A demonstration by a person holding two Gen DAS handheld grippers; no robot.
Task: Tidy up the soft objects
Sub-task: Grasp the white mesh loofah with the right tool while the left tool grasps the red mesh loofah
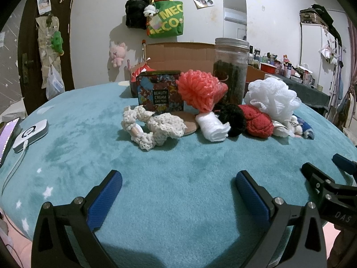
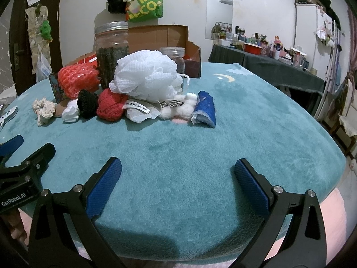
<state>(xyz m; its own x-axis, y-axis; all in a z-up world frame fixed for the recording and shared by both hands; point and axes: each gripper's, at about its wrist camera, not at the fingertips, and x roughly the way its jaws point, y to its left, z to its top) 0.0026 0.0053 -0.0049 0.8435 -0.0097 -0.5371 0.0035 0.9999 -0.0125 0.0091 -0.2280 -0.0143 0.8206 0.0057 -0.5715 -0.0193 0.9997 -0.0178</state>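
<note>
A heap of soft things lies mid-table on the teal blanket (image 1: 178,167): a cream crochet piece (image 1: 154,126), a folded white cloth (image 1: 213,127), a black pompom (image 1: 233,117), a red knit ball (image 1: 258,121), a coral mesh puff (image 1: 200,90) and a white bath puff (image 1: 273,97). The right wrist view adds a white pouch (image 2: 138,111), a small white plush (image 2: 178,109) and a blue cloth (image 2: 206,109) beside the white bath puff (image 2: 147,78). My left gripper (image 1: 178,189) and right gripper (image 2: 178,178) both stand open and empty, well short of the heap.
Behind the heap stand a floral tin (image 1: 159,92), a tall glass jar (image 1: 231,71) and an open cardboard box (image 1: 178,54). A phone (image 1: 6,138) and a white power bank (image 1: 30,135) lie at the left edge. A cluttered side table (image 2: 267,55) sits at the right.
</note>
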